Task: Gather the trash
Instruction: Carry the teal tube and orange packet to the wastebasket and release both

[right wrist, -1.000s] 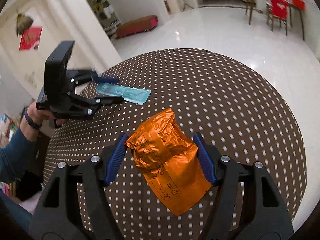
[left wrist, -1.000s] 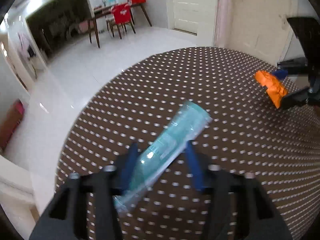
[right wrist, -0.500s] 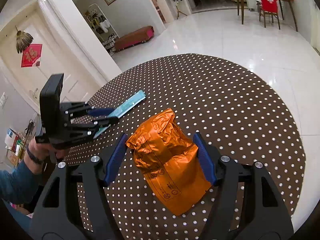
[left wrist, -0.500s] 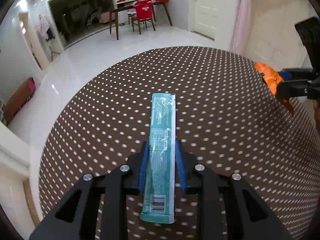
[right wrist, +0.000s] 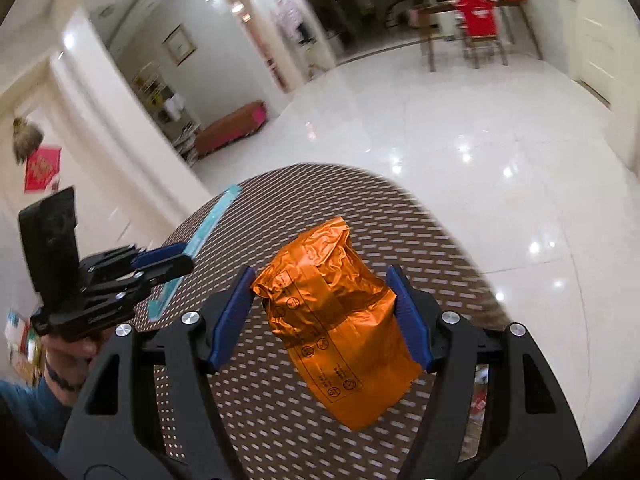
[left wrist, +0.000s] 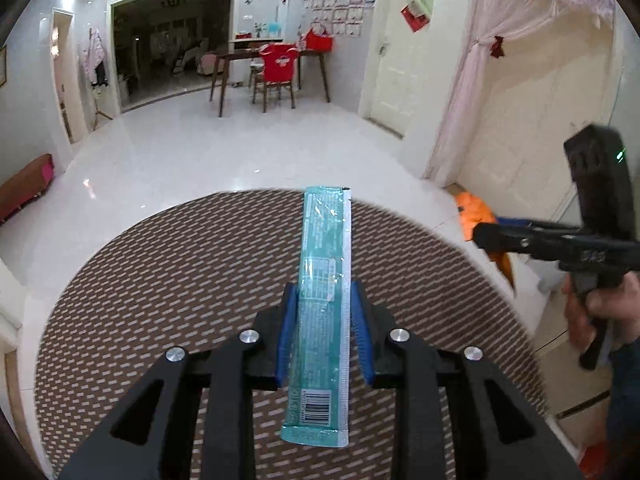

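Both pieces are up off the dotted table [left wrist: 168, 280]: left gripper [left wrist: 323, 332] nipped narrow across a flat teal wrapper [left wrist: 325, 280] near its barcode end (light, floppy, slippery film), right gripper [right wrist: 326, 316] clamped wide around a puffy orange packet [right wrist: 332, 312], crushable.

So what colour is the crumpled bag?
Orange with black print, clearest in the right wrist view.
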The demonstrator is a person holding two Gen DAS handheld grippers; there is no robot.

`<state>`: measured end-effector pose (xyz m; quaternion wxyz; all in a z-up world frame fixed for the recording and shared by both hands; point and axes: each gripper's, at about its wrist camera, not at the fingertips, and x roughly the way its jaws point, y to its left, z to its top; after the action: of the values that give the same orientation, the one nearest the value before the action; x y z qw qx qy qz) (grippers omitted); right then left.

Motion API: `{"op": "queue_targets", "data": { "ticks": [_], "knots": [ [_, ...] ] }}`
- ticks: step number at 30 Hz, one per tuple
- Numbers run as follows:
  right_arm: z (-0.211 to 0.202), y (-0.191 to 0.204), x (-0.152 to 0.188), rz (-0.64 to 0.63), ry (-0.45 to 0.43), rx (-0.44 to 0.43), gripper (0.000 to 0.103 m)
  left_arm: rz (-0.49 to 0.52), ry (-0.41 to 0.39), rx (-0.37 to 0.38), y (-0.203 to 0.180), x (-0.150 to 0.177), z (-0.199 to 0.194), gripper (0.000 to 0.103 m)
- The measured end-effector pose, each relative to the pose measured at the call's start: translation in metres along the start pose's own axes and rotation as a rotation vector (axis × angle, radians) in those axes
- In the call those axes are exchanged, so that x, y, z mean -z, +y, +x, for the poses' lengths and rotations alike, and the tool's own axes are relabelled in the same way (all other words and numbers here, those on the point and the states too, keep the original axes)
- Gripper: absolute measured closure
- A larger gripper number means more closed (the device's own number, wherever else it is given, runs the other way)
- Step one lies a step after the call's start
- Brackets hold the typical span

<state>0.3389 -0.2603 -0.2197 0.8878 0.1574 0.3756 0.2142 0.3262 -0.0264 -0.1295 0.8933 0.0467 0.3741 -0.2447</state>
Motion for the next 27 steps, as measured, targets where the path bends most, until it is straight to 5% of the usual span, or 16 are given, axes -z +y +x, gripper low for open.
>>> {"op": "queue_targets", "data": {
  "ticks": [14,24,27],
  "knots": [
    [-0.12,-0.169,0.06,0.335,-0.134,0.216,0.036,0.075,0.057,0.184,-0.174,-0.017,0.054,0.077],
    [-0.11,-0.247,0.115,0.545,-0.08,0.236,0.034,0.128,0.185,0.221,-0.254,-0.003,0.107,0.077],
    [-0.095,-0.266,0.136,0.605,-0.035,0.224,0.025,0.134,0.23,0.214,-0.263,0.003,0.123,0.077]
  ]
}}
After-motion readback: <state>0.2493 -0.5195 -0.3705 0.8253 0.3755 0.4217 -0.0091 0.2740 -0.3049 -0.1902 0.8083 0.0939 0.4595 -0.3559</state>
